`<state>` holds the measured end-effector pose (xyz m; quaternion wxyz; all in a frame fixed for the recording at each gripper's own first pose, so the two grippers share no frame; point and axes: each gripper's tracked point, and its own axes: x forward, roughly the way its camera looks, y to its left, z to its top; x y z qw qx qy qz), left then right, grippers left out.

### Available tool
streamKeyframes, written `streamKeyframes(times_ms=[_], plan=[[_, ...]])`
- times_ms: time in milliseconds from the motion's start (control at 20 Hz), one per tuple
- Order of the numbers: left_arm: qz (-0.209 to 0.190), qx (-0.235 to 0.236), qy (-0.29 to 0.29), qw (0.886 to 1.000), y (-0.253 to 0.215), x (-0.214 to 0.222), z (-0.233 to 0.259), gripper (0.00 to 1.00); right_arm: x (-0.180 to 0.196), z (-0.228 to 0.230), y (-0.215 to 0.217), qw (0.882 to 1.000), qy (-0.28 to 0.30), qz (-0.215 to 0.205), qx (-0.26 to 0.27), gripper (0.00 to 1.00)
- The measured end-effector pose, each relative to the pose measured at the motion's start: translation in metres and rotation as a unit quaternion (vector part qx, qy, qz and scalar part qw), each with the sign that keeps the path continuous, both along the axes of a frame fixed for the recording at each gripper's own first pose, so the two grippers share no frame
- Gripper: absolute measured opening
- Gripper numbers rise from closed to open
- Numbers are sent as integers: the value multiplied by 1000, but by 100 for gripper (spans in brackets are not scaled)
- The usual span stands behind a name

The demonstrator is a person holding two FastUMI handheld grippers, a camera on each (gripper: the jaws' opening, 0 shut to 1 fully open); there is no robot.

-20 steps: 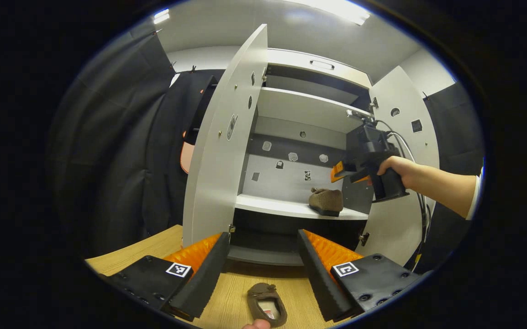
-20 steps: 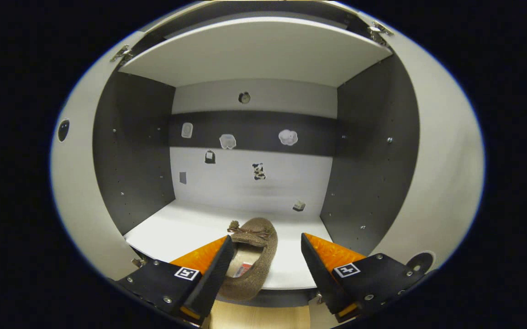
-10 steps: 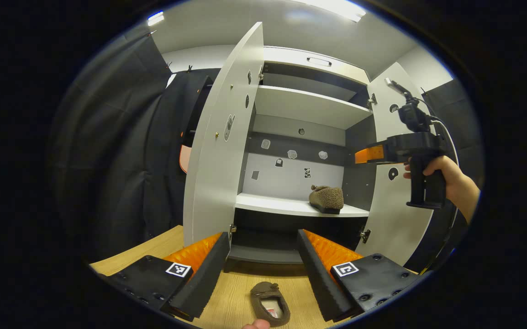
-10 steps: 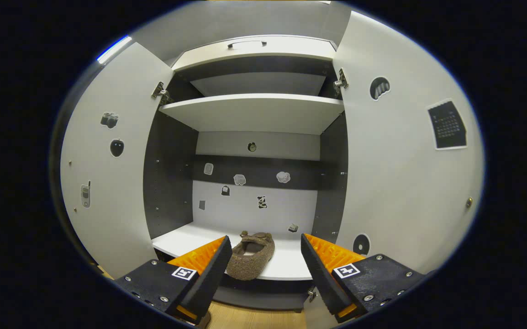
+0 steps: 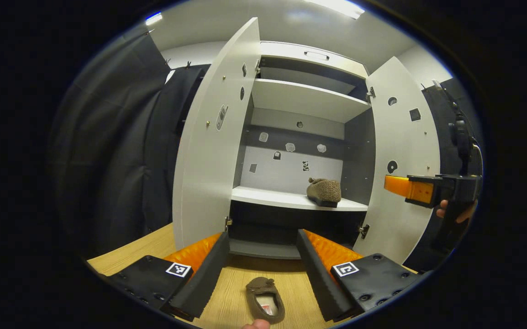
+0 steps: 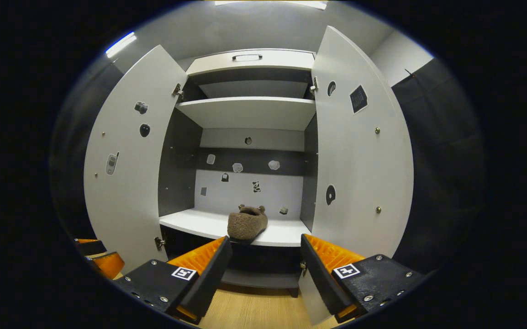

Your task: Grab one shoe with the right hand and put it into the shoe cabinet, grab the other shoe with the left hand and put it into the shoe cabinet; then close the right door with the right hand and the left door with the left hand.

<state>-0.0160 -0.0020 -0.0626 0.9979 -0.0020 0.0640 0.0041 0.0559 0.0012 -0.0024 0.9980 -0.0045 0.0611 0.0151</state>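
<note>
A brown slipper [image 5: 266,299] lay on the wooden floor [image 5: 227,292] at the bottom centre of the left gripper view, between the spread, empty fingers of the left gripper [image 5: 260,265]. Its fuzzy twin [image 6: 247,222] sat on the cabinet shelf [image 6: 190,221], mid-frame in the right gripper view, both doors open. The right gripper [image 6: 263,269] was open too, holding nothing. The slipper looked light and soft; pinching its side wall near the opening would likely hold best.
</note>
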Motion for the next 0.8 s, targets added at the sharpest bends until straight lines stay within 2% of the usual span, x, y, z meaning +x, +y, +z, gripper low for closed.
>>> streamKeyframes(times_ms=[200, 350, 450, 550, 650, 800], plan=[[-8, -1, 11, 1000, -7, 7, -4, 97, -14, -3, -9, 1000, -17, -5, -21, 93], [-25, -5, 74, 997, -12, 15, -43, 97, -23, -10, -16, 1000, -18, -4, -8, 93], [-47, 2, 141, 989, -14, 15, -89, 99, -27, -21, -26, 1000, -7, -11, 3, 93], [-58, -6, 195, 979, -15, 13, -136, 97, -30, -26, -37, 1000, -3, -18, -2, 93], [-44, -24, 252, 967, -8, 8, -184, 97, -34, -29, -51, 1000, -1, -27, -5, 93], [-8, -16, 304, 953, 19, 3, -235, 98, -42, -32, -61, 1000, 1, -30, 6, 93]])
